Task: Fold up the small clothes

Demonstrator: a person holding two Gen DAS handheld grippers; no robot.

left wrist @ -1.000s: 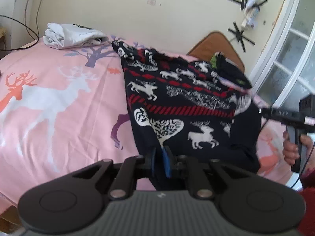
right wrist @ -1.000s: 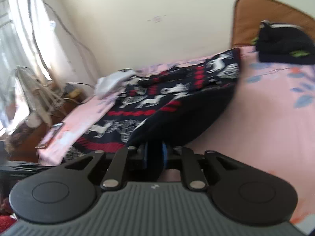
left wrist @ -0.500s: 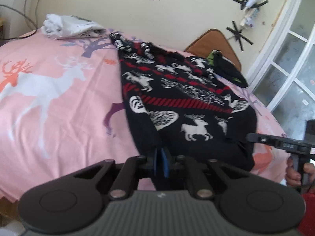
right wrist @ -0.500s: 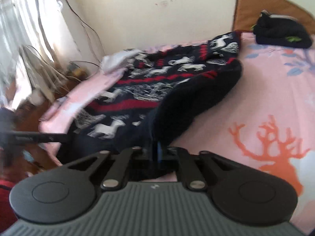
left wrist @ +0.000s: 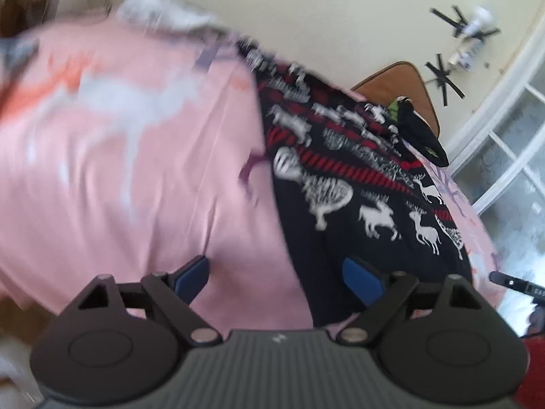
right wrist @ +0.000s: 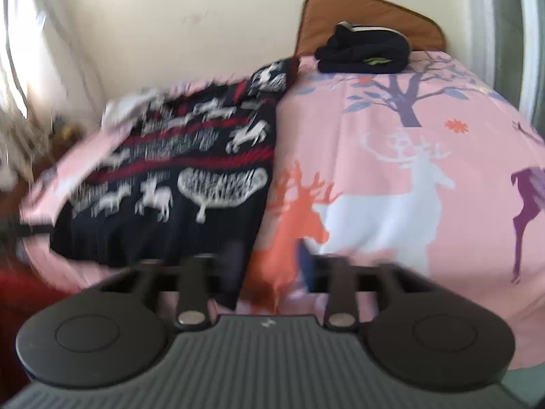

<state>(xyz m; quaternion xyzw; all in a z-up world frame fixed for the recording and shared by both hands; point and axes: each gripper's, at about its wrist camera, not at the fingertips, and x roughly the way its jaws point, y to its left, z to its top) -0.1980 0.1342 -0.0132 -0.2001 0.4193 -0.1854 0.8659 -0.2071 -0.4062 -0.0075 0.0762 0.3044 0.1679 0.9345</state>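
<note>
A dark navy sweater (left wrist: 354, 184) with white reindeer and red stripes lies flat on the pink bed. It also shows in the right wrist view (right wrist: 177, 177), at the left. My left gripper (left wrist: 277, 277) is open at the sweater's near left corner, its blue pads (left wrist: 361, 277) apart, nothing between them. My right gripper (right wrist: 269, 266) is open at the sweater's near right corner, empty; the view is blurred. The right gripper's tip (left wrist: 511, 283) shows at the right edge of the left wrist view.
The pink bedsheet (right wrist: 391, 177) with deer prints covers the bed. A folded black garment (right wrist: 364, 49) lies by the brown headboard (right wrist: 371, 13). A white garment (left wrist: 160, 13) lies at the far corner. A window (left wrist: 511, 156) is to the right.
Both grippers have opened and let go of the sweater's near edge. The sweater now lies flat on the bed. Both cameras swing, blurring the views.
</note>
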